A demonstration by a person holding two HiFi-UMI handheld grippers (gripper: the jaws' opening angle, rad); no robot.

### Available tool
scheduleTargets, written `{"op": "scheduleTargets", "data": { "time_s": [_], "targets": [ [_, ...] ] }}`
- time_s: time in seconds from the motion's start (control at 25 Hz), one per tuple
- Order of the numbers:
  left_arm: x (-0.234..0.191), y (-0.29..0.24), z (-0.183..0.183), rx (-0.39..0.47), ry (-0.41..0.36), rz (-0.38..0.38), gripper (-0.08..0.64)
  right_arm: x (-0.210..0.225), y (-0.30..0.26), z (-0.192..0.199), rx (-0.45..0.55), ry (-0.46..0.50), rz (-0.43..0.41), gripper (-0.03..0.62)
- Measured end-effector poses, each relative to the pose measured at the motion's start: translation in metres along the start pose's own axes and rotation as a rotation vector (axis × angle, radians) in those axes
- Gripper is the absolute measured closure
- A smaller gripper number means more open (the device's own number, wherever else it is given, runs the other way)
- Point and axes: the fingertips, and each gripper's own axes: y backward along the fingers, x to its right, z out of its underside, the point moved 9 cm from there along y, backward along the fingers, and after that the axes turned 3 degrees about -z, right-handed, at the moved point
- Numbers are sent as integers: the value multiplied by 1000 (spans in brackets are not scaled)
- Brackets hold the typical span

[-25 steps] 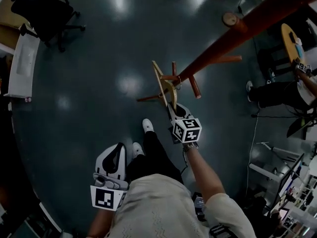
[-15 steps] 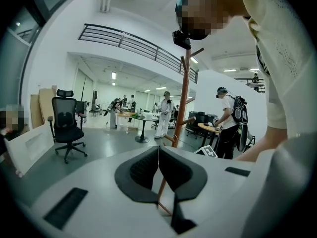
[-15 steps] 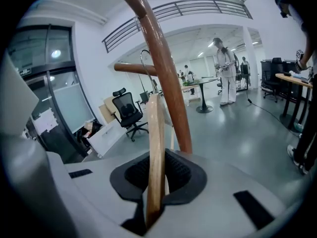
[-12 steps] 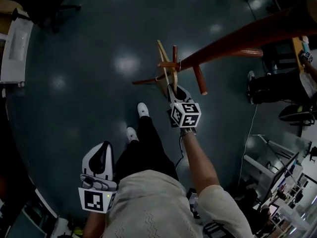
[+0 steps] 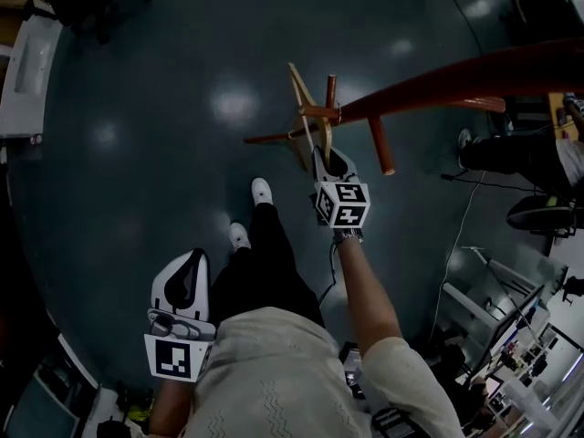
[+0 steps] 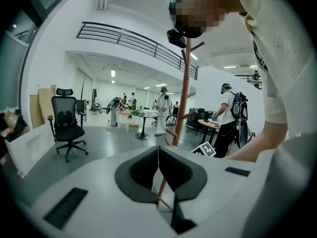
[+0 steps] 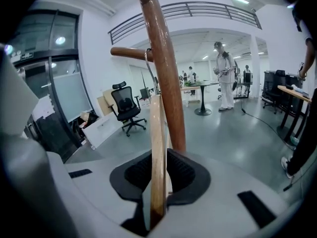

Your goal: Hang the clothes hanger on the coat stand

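Note:
The coat stand [image 5: 438, 76] is a red-brown pole with short pegs [image 5: 330, 94] and fills the right gripper view as a thick post [image 7: 166, 73]. My right gripper [image 5: 332, 164] is shut on the pale wooden clothes hanger [image 5: 299, 99], with the bar [image 7: 157, 148] upright between its jaws [image 7: 158, 170]. The hanger's metal hook [image 7: 147, 66] reaches up to a horizontal peg [image 7: 130, 52] and seems to lie over it. My left gripper [image 5: 186, 279] hangs low by my left side, shut with nothing in it [image 6: 158, 150]. The stand [image 6: 182, 98] shows beyond it.
My shoes [image 5: 261, 190] stand on the dark floor just below the pegs. A white panel [image 5: 23, 71] and an office chair [image 7: 124, 105] sit to the left. A person [image 5: 525, 153] is at the right, and others stand by a round table [image 7: 203, 90].
The head view has tilted, so the stand and hanger sit higher in the frame. My right gripper keeps its hold on the hanger at the pegs. The left gripper has dropped slightly.

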Motion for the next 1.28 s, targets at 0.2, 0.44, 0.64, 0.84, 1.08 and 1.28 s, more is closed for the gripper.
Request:
{"op": "scheduleTargets", "data": {
  "time_s": [0.2, 0.44, 0.64, 0.84, 1.08, 1.28],
  "targets": [
    [-1, 2, 6, 34, -50, 42, 546, 0, -1, -1, -13, -31, -11, 535],
    [-5, 10, 14, 25, -45, 58, 546, -8, 5, 1, 12, -30, 7, 528],
    [0, 15, 17, 1, -19, 42, 546, -9, 28, 1, 37, -36, 45, 526],
    [6, 23, 19, 16, -31, 88, 546, -29, 69, 2, 72, -18, 82, 528],
    [19, 42, 18, 56, -61, 147, 546, -91, 152, -10, 208, -52, -23, 535],
    [26, 64, 13, 109, -81, 207, 546, -151, 224, -34, 332, -46, -112, 571]
  ]
}}
